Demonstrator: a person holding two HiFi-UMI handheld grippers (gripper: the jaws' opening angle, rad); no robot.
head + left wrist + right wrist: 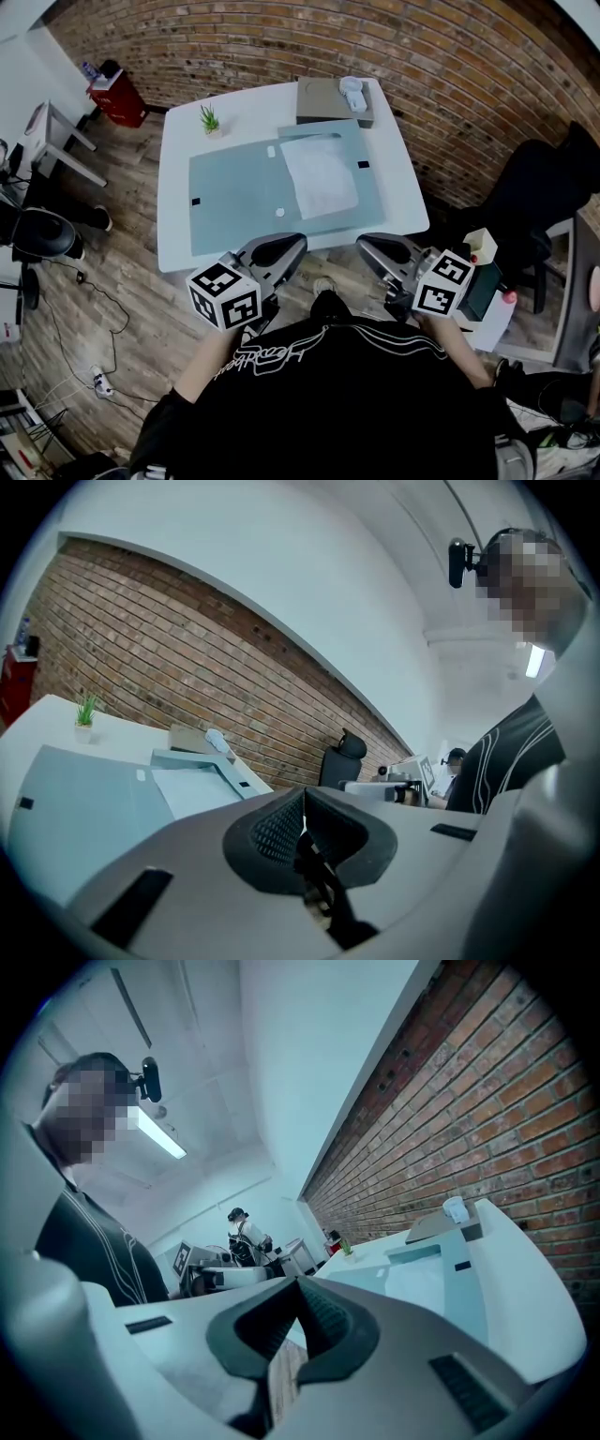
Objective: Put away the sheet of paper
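The white sheet of paper (320, 176) lies flat on the right part of a grey-blue folder (234, 202) spread on the white table (183, 141). In the left gripper view the sheet of paper (192, 789) is far ahead, and in the right gripper view the sheet of paper (419, 1285) is likewise distant. My left gripper (294, 243) hovers just off the table's front edge, jaws shut and empty. My right gripper (367, 243) hangs beside it, also shut with nothing between its pads. Both are well short of the paper.
A tan box (328, 101) with a white cup (352, 91) on it sits at the table's back right, a small potted plant (209, 119) at the back left. A black office chair (530, 202) stands right of the table, a red bin (117, 96) at the far left.
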